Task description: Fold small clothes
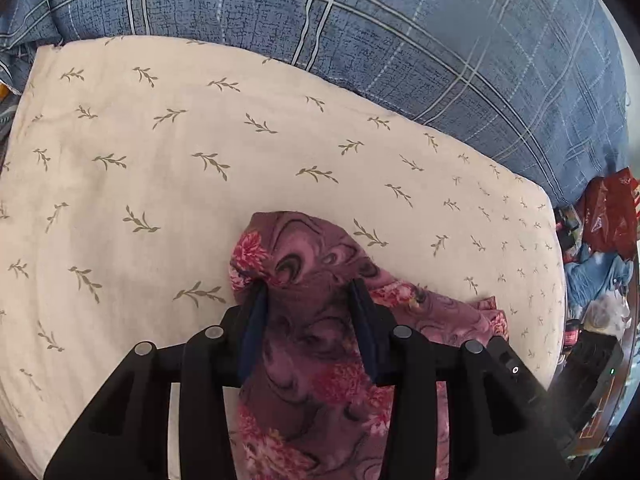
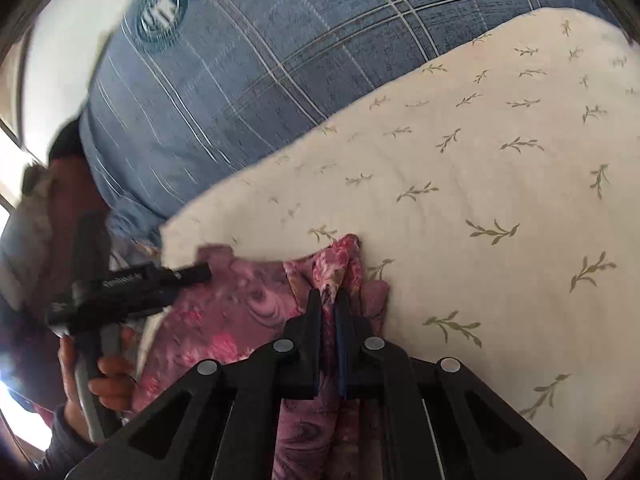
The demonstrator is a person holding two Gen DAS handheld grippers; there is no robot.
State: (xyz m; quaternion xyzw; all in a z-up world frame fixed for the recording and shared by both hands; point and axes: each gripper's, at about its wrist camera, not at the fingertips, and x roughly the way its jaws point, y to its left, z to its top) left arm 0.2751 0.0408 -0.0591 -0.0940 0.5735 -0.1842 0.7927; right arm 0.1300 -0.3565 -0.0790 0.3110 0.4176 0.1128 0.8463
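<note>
A small purple garment with pink flowers and dark swirls lies bunched on a cream sheet printed with olive sprigs. My left gripper is shut on a thick bunch of it, and the cloth bulges out past the fingertips and hangs below. In the right wrist view the same garment spreads to the left. My right gripper is shut on a thin folded edge near its right end. A hand holds the left gripper's black body at the garment's left end.
A blue plaid quilt is heaped behind the cream sheet. Past the bed's right edge lie a red bag, a blue cloth and a black box. A bright window is at the far left of the right wrist view.
</note>
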